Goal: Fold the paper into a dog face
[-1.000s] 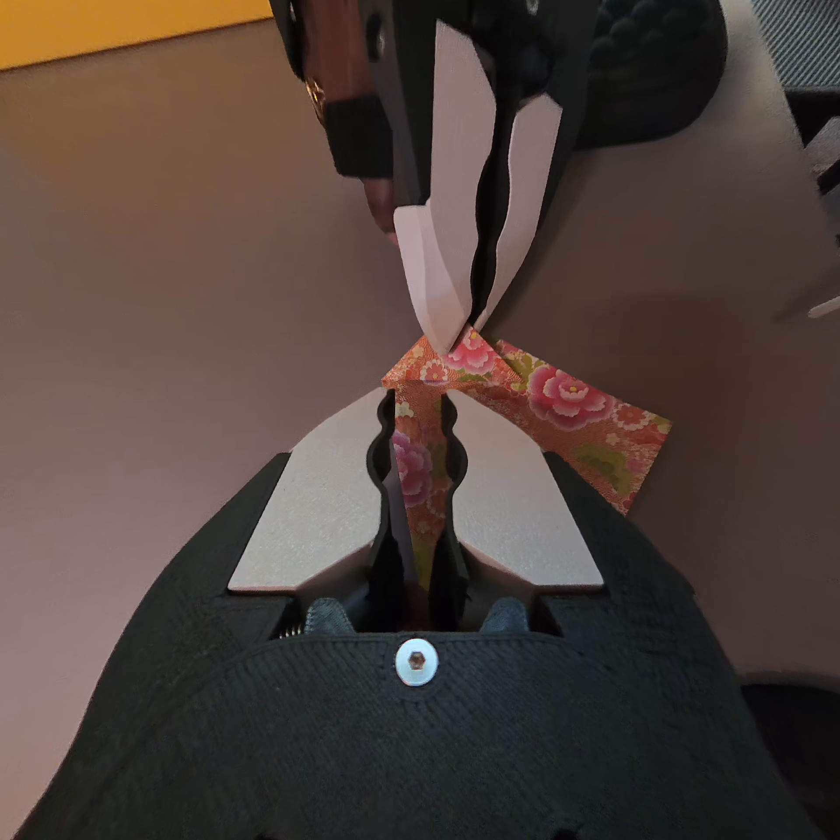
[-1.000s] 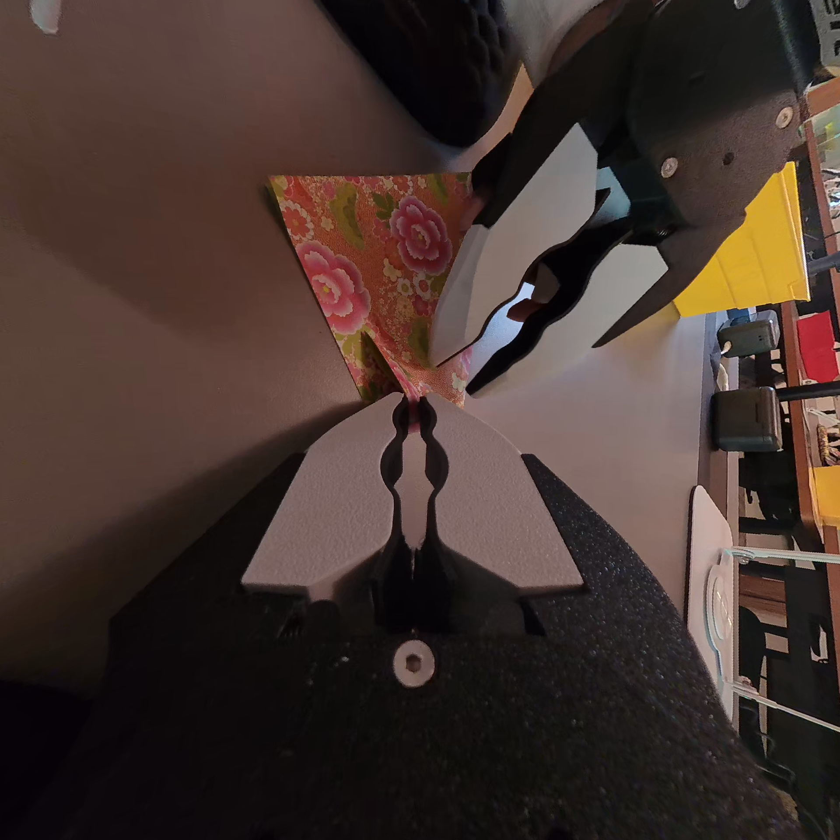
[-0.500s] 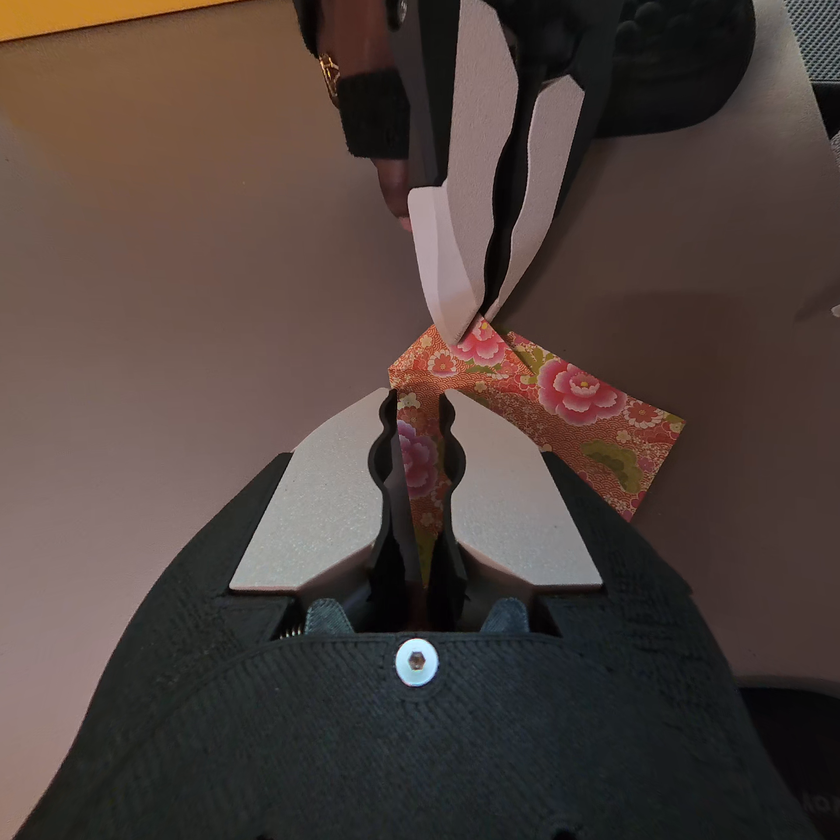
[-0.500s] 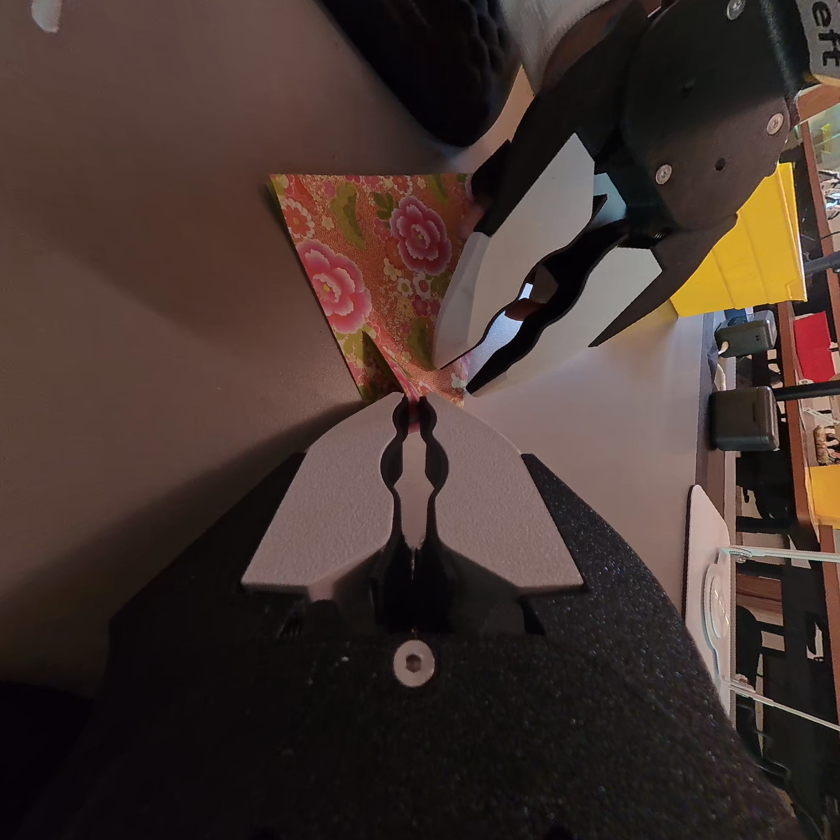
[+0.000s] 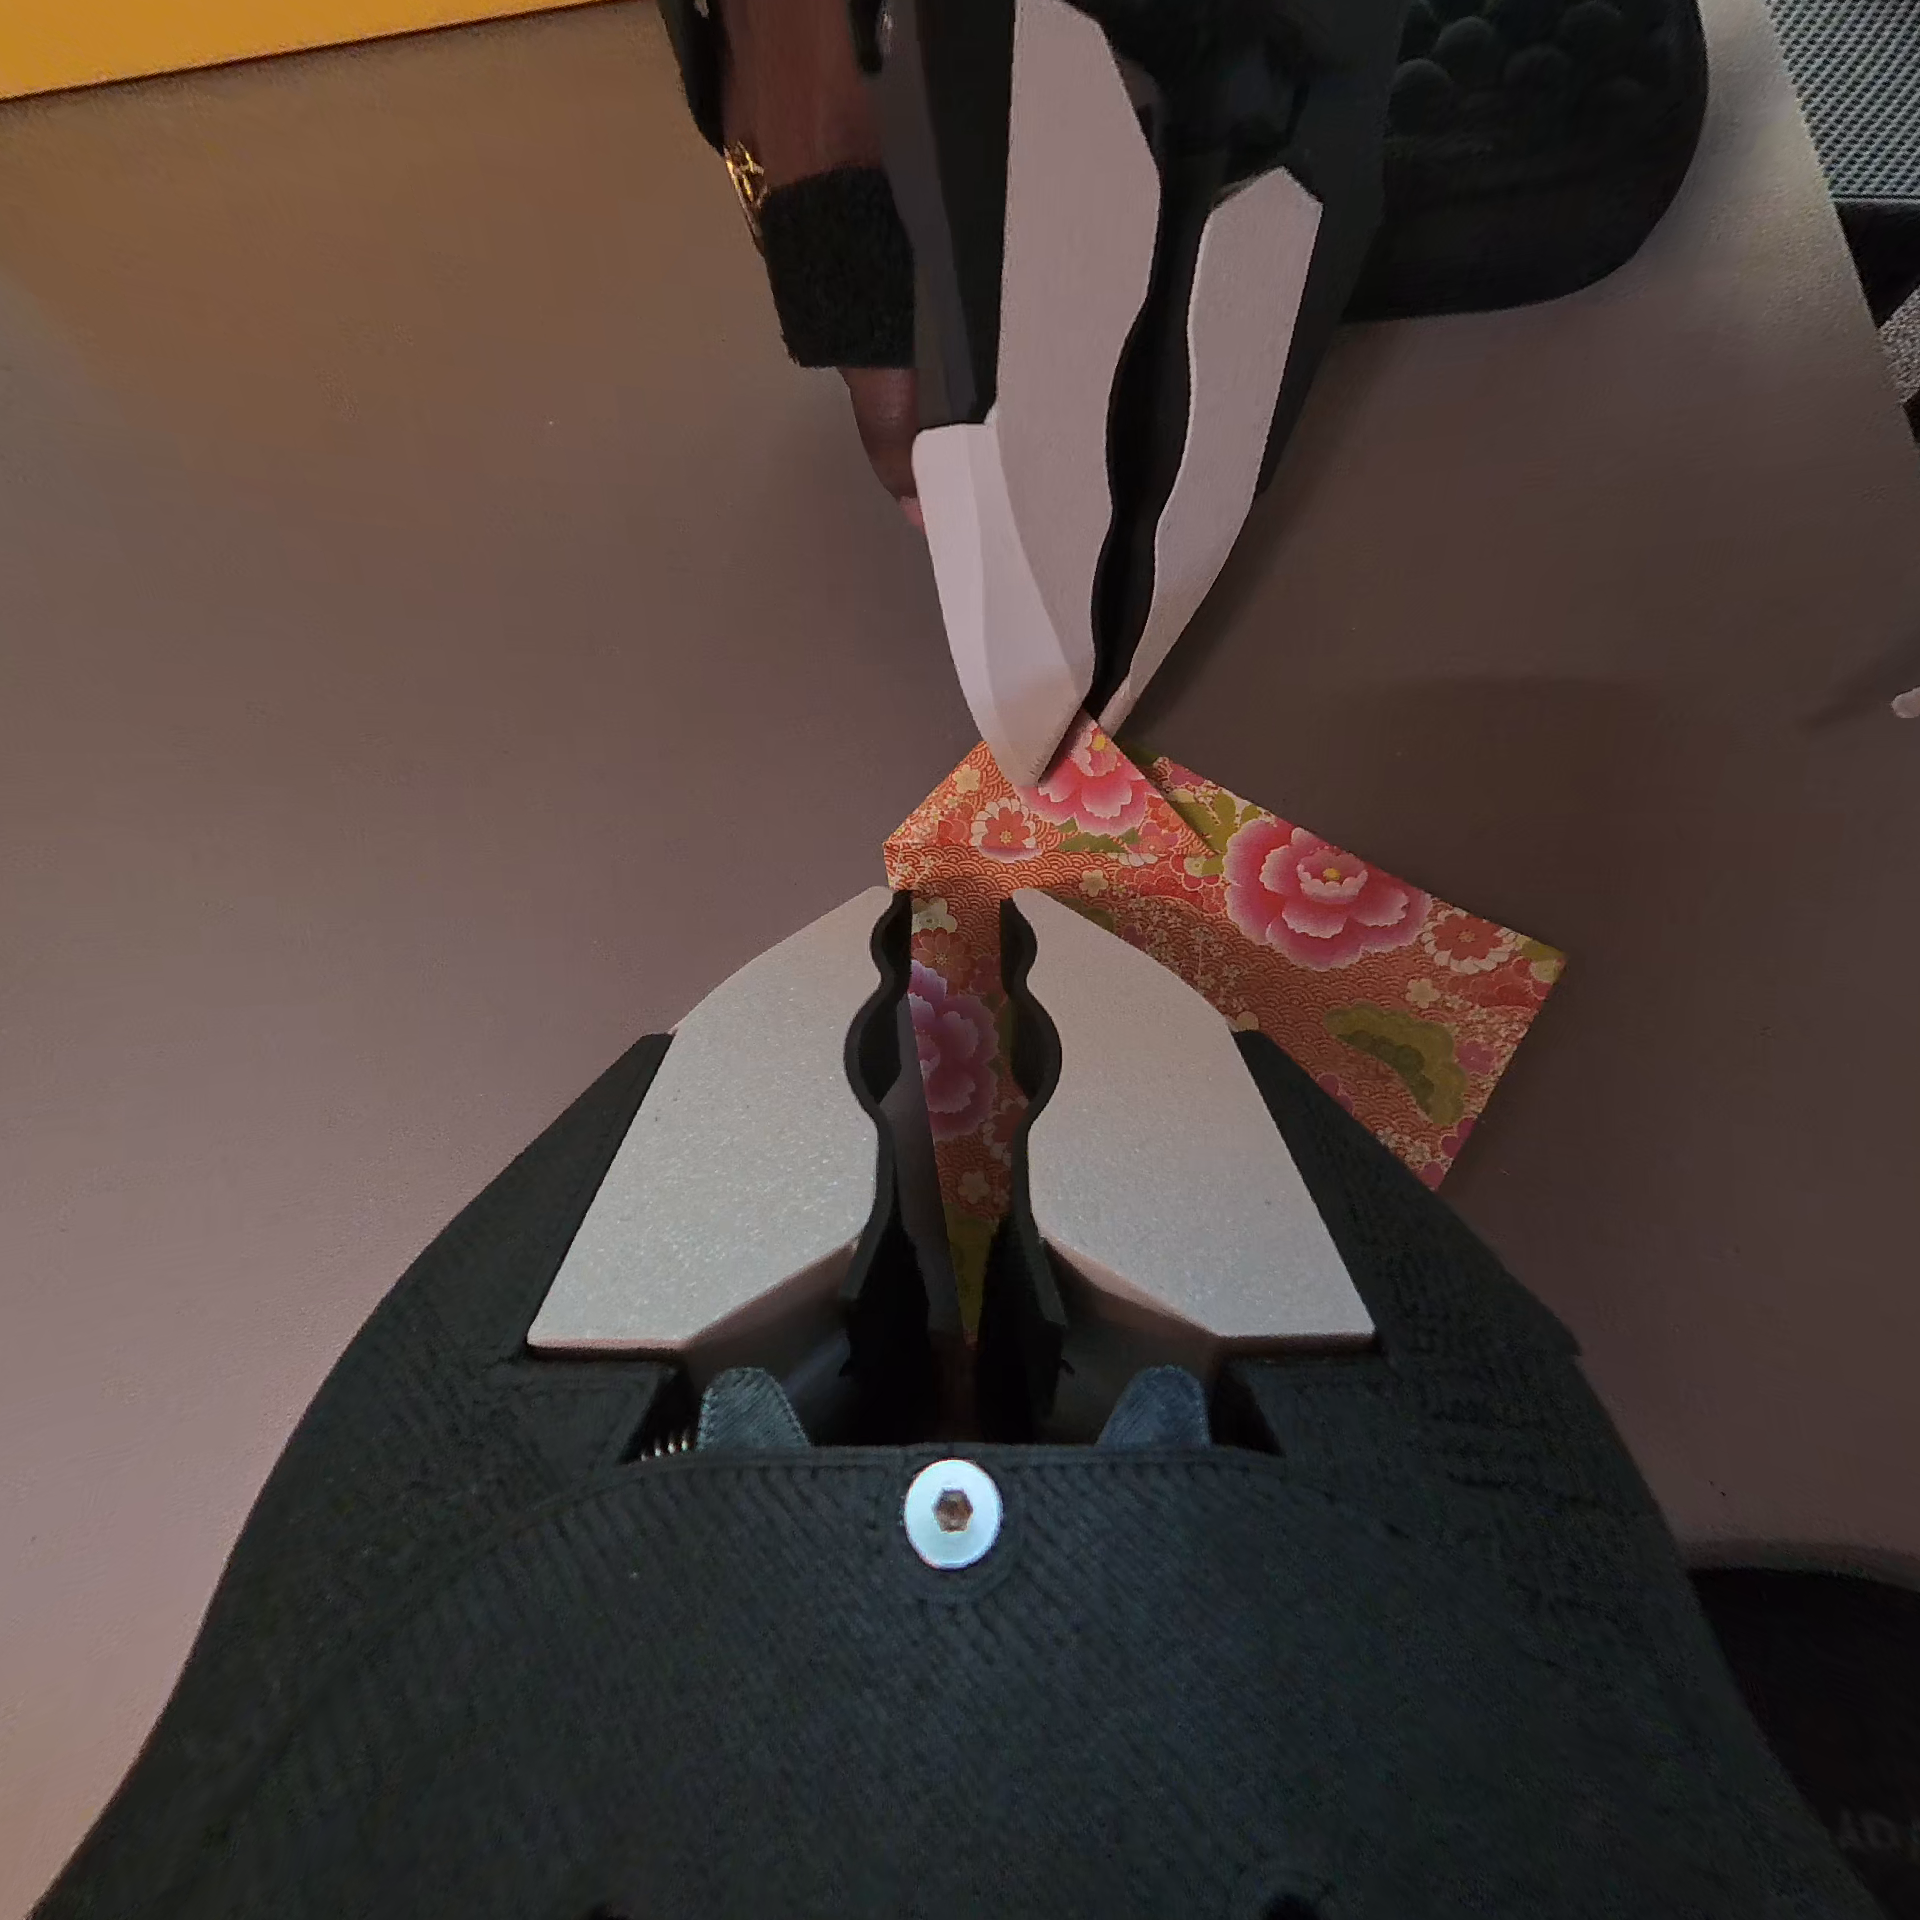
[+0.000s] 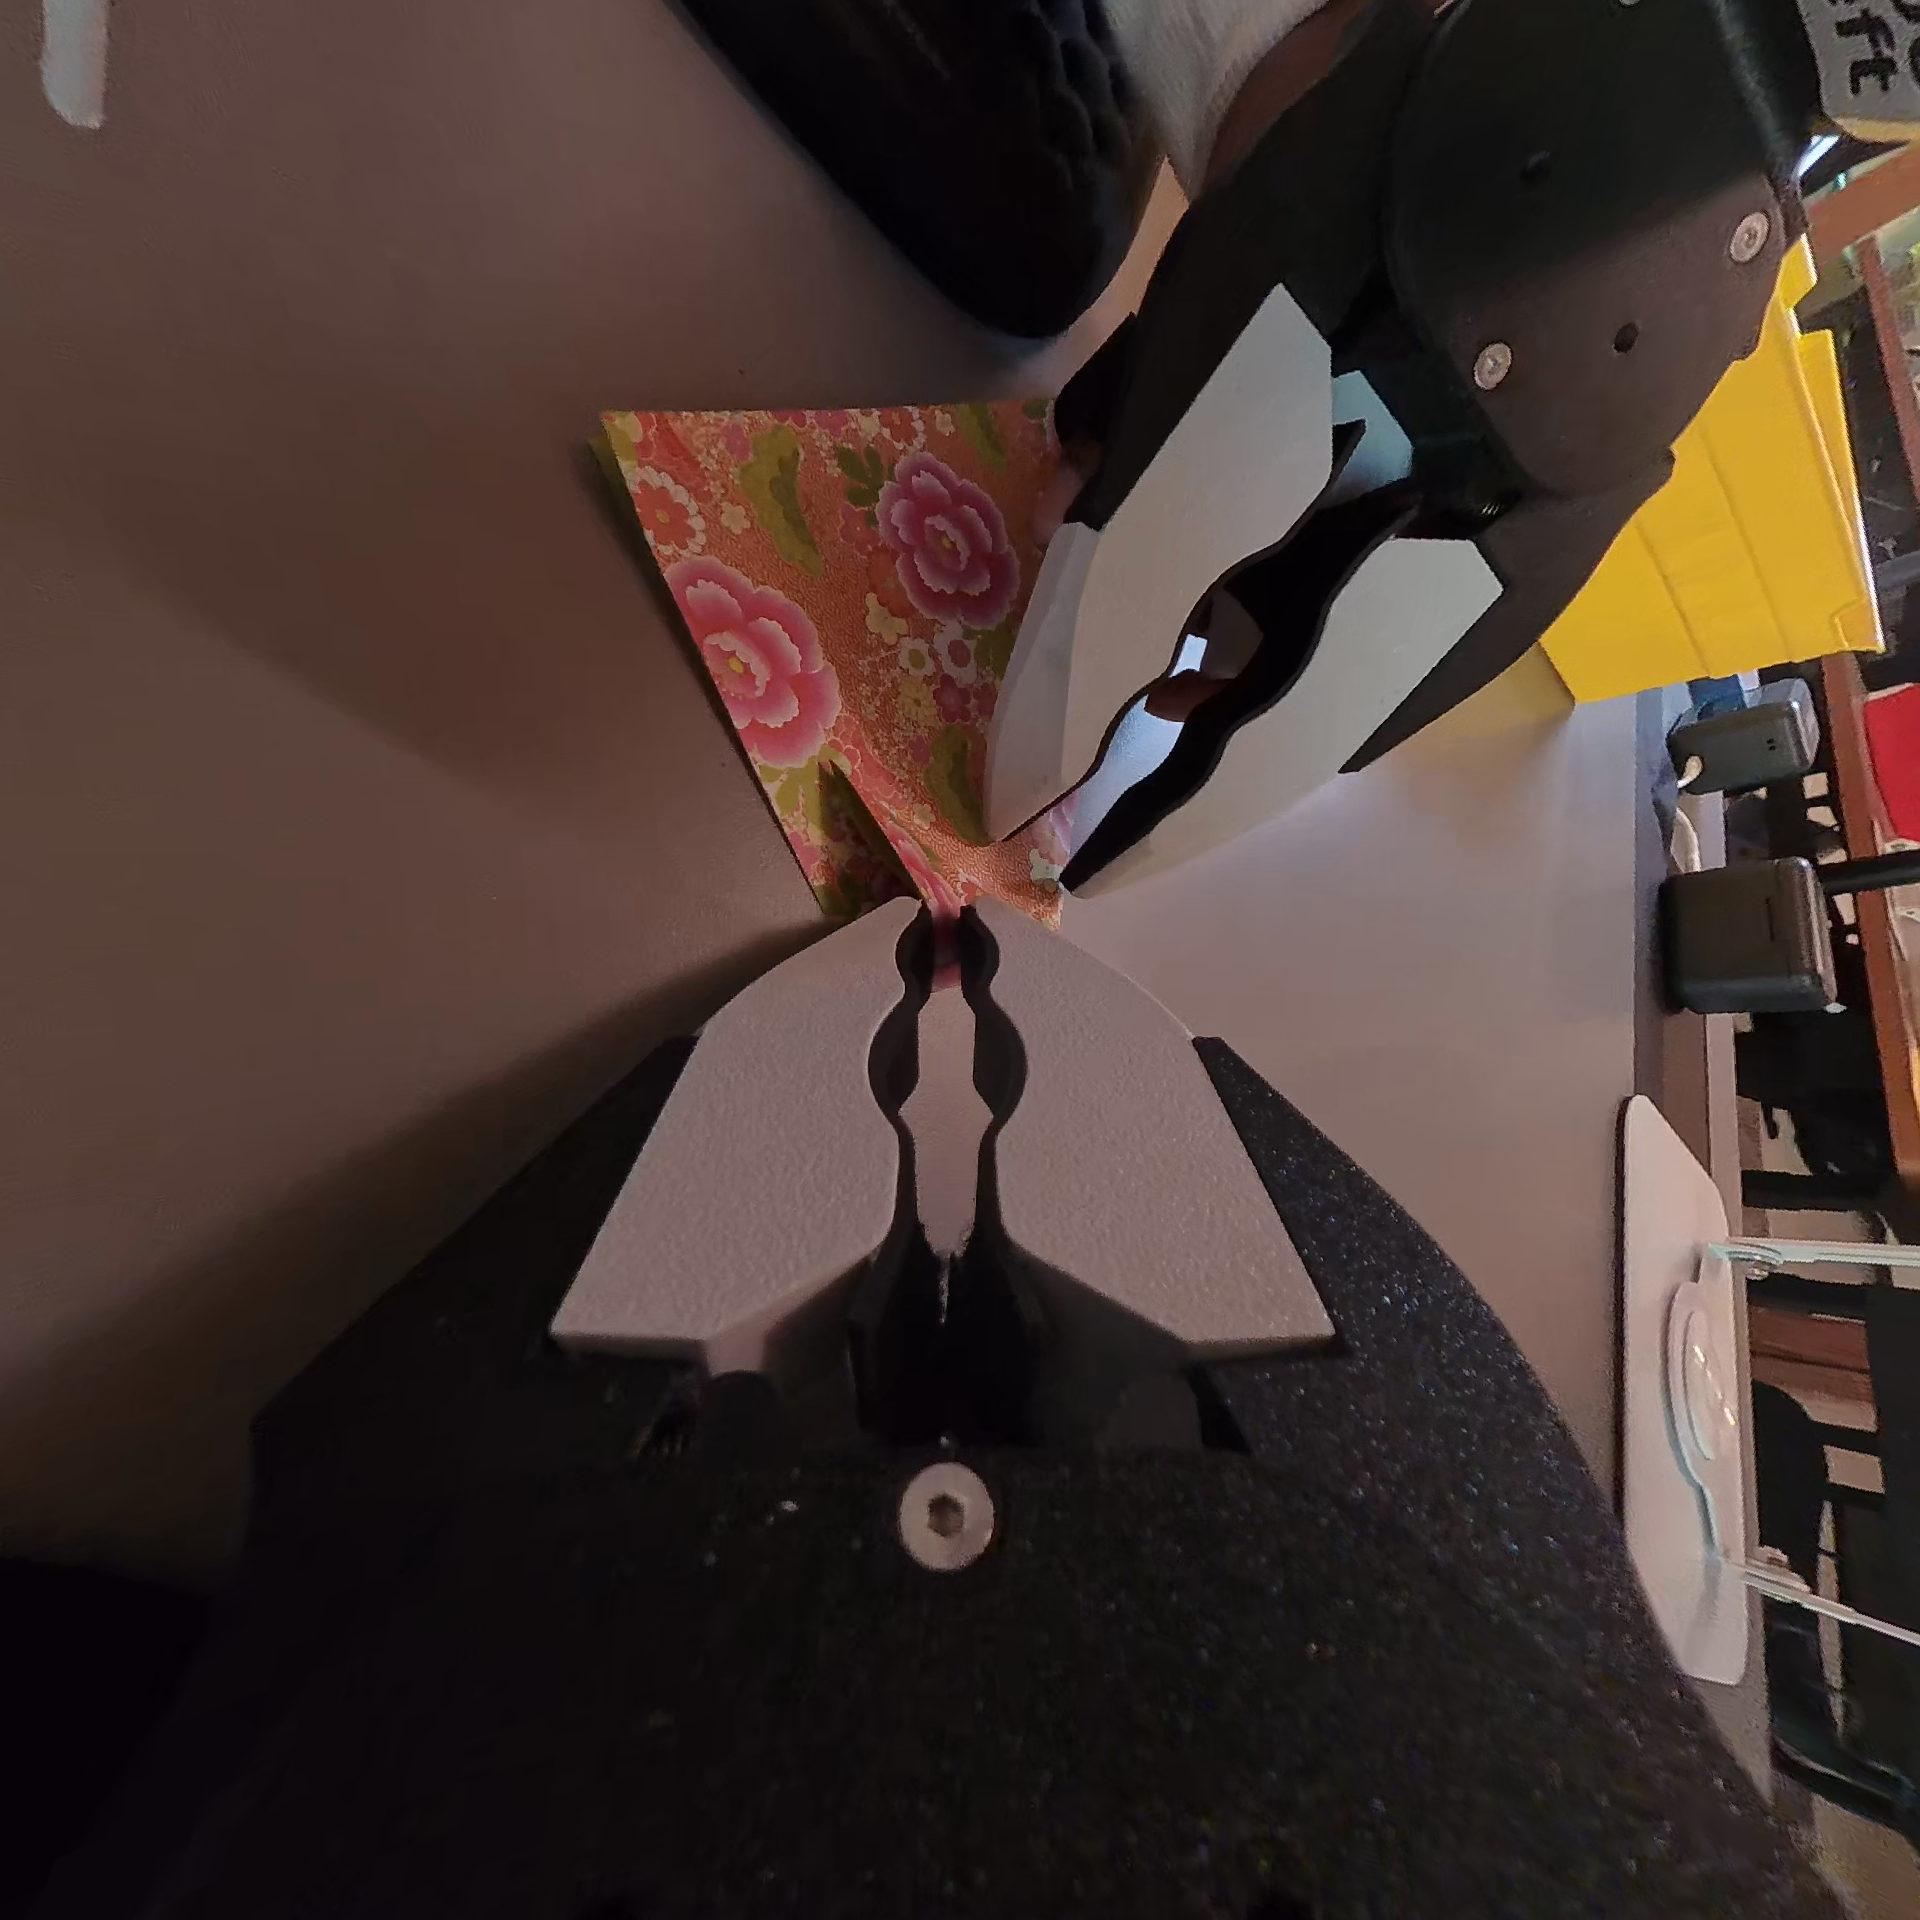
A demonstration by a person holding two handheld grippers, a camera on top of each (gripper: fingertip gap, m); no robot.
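Item: paper [image 5: 1320, 914], floral orange/pink w/ green sprigs, thin, folded to a triangle-ish form w/ crisp creases; held just above grey table [image 5: 416, 623], whether any edge touches it can't tell.

Left gripper [image 5: 956, 904]: pale grey fingers w/ wavy black pads, clamped on one folded flap, paper running down between the pads.

Right gripper [image 6: 940, 914]: same build, tips pinched together on the paper's pointed corner.

Both grips sit close together at the same end.

Risks (my guess): pulling grippers apart could tear paper at the crease; a twist would skew the ear fold; smooth paper may slip from the right tips, since only a sliver is caught.

Bkgd: yellow bin [image 6: 1714, 582].
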